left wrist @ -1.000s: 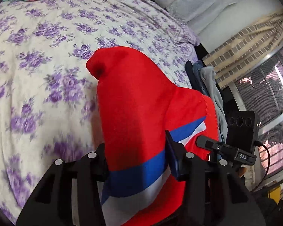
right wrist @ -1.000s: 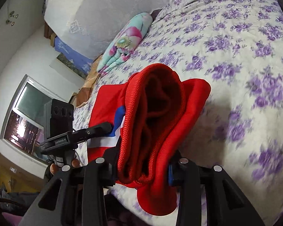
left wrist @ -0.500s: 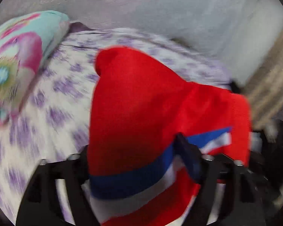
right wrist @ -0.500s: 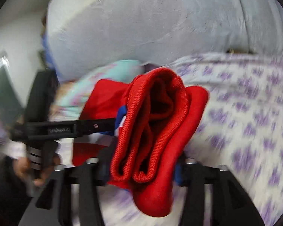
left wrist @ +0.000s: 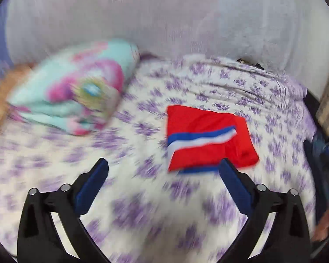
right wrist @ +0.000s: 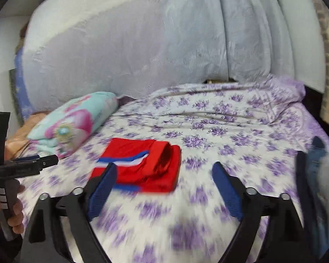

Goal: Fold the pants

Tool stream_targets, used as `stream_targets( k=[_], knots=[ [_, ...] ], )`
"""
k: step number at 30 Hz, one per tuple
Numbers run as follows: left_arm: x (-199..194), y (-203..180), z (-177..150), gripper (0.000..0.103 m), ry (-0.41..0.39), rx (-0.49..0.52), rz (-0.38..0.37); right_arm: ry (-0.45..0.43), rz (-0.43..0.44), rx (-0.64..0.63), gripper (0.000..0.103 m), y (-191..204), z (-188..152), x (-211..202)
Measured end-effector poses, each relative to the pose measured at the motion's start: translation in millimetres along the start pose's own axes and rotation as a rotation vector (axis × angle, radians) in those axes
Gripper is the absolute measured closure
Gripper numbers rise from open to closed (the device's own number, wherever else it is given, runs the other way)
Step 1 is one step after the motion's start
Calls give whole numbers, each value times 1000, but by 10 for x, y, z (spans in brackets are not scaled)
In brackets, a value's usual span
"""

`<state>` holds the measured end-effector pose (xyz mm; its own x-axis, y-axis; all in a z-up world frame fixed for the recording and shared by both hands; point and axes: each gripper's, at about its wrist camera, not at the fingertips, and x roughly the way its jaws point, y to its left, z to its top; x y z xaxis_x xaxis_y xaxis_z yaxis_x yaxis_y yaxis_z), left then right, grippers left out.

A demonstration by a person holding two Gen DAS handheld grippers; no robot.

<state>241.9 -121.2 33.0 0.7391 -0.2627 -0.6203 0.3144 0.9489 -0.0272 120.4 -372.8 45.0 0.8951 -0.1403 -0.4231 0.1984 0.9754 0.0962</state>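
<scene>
Both tools stand wide with nothing between their blue pads: the left tool [left wrist: 163, 166] and the right tool [right wrist: 164, 171] have just been opening, and the red pants [left wrist: 206, 135] lie free of them on the bed [left wrist: 142, 208]. From the left wrist view the pants sit at about one o'clock, just beyond the right-hand pad, folded into a squarish packet with a blue and white stripe running across the top layer. From the right wrist view the same packet [right wrist: 140, 164] lies at about eleven o'clock, its near left corner hidden behind the left-hand pad, and the rolled open end of the fabric faces toward three o'clock. The bedspread is white with purple flowers and lies a little rumpled toward the far edge. A folded turquoise and pink blanket [right wrist: 74, 122] rests at ten o'clock, well apart from the pants, near a pale grey cloth [right wrist: 164, 39] that hangs behind the bed at twelve o'clock. At eight o'clock in the right wrist view a hand [right wrist: 13, 210] grips the handle of the left tool. Dark blue clothing [right wrist: 315, 175] hangs at the bed's edge at three o'clock; much of the near bedspread is blurred.
</scene>
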Motion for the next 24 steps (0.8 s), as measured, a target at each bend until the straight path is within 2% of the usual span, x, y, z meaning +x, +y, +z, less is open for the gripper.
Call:
stream_targets(
  k=[4,7,11,15,18,24],
  knots=[
    [-872,-147,-497,4,-62,48,83,-34,-8,-73,4,156,-334,-876],
    [-1383,-185,-878,4,-80,22,63,-43,-1,-105,3,273,-629,-1400],
    [-1824,-215,-1301,4,-106,-13,67,6,46,-99,3,330,-982,-1790],
    [-1973,-322,-1603,4,-100,17,107,37,24,-130,3,393,-1266,-1961],
    [-1976,-342,-1747,4,-65,14,118,61,29,-108,3,377,-1372,-2001],
    [-1961,-360,-1832,4,-39,13,131,69,29,-82,3,346,-1439,-2033]
  ],
)
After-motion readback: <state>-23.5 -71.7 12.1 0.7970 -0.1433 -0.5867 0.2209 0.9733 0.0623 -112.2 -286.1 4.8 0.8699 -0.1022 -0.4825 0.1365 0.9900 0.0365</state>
